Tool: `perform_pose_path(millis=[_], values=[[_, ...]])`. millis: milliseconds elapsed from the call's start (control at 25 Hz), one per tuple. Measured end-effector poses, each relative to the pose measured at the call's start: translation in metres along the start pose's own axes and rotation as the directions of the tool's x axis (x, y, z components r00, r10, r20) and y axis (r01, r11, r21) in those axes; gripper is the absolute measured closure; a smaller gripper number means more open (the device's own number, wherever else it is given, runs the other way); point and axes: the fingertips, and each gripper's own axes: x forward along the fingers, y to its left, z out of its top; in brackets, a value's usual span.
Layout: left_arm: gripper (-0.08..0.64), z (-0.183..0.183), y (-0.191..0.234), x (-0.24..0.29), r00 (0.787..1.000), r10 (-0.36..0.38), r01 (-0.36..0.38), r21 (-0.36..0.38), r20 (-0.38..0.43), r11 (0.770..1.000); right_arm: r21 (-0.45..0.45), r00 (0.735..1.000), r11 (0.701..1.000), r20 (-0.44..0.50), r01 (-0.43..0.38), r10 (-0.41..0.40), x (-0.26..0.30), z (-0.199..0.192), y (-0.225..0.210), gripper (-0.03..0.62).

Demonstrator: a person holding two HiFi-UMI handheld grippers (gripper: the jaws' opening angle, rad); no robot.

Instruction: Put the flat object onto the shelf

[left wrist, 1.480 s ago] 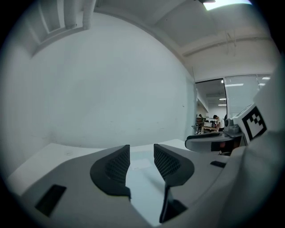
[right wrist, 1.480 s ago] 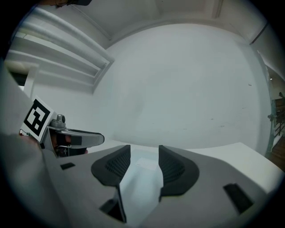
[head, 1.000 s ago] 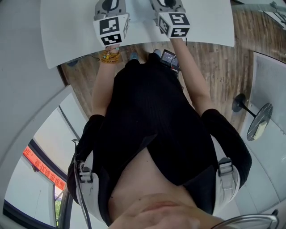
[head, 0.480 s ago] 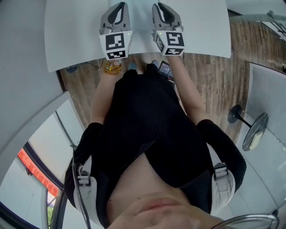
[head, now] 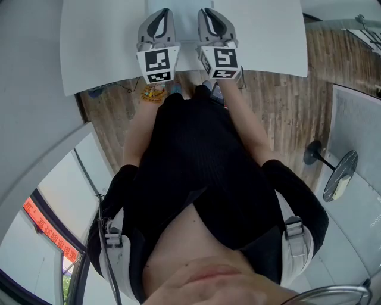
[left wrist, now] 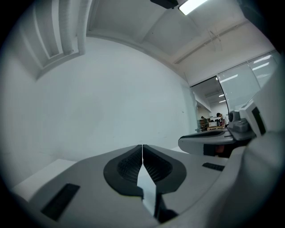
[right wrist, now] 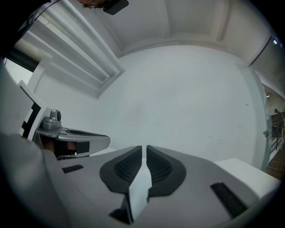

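In the head view both grippers reach side by side over a white table (head: 95, 47), in front of the person's black-clad body. My left gripper (head: 158, 13) is shut with nothing between its pads (left wrist: 142, 153). My right gripper (head: 212, 12) has just been closing; its jaws stand almost together, nothing between them (right wrist: 144, 156). A paler white rectangle (head: 182, 18) lies on the table between the two grippers; I cannot tell whether it is the flat object. Each gripper view shows the other gripper beside it (left wrist: 209, 142) (right wrist: 73, 140). No shelf is in view.
A plain white wall (left wrist: 111, 98) fills both gripper views ahead of the jaws. A wooden floor (head: 286, 95) lies below the table's near edge. A round-based stand (head: 340, 174) is at the right, and a glass partition (left wrist: 231, 93) at the far right.
Both grippers have come further over the table and closer together. The right gripper's jaws have closed.
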Motion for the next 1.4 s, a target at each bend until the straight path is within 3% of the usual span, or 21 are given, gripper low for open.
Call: perform_pose_path(millis=[1400], values=[[0.543,-0.020,-0.002,-0.002,0.999,0.005,-0.004,0.010,-0.037,1.000,-0.017,0.999,1.000,-0.054,0.002,-0.003,0.001,-0.020,0.003,0.551]])
